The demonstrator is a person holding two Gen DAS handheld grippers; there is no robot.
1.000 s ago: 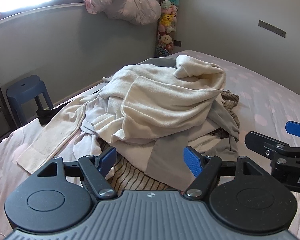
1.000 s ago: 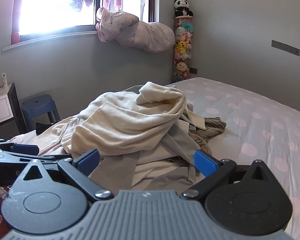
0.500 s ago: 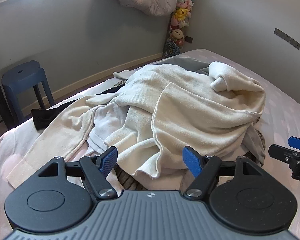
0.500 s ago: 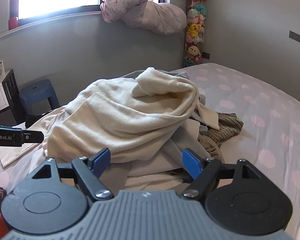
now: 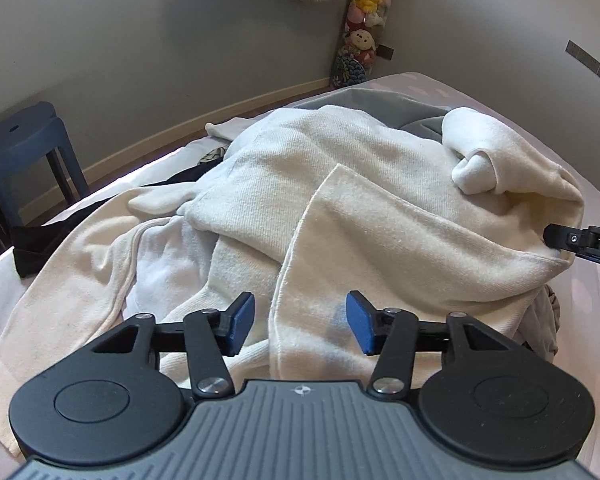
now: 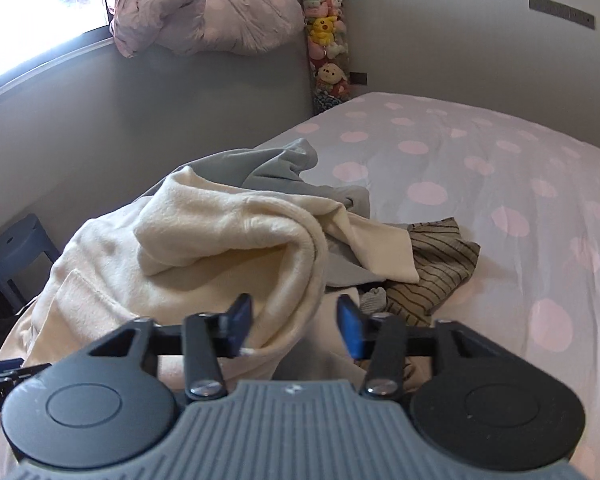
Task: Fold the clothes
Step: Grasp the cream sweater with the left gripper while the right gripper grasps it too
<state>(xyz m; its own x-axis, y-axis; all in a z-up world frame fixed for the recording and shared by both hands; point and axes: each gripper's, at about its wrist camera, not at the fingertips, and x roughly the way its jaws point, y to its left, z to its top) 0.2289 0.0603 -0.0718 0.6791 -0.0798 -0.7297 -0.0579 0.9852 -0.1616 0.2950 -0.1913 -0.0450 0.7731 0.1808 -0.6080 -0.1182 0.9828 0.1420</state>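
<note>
Honestly, both tools, left tool and right tool, gape wide over the cream garment; its layered folds could snag neighbouring clothes.

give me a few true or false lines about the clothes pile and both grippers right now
1. The cream garment lies on top of the pile. True.
2. The left gripper is shut on the cream garment. False: its fingers are spread apart, with cloth between them but not clamped.
3. A striped garment sticks out at the pile's right edge in the right wrist view. True.
4. The bed has a plain white cover. False: it is dotted with pink spots.
5. The right gripper is open, a cream fold between its fingers. True.
6. The stool is red. False: it is blue.
</note>
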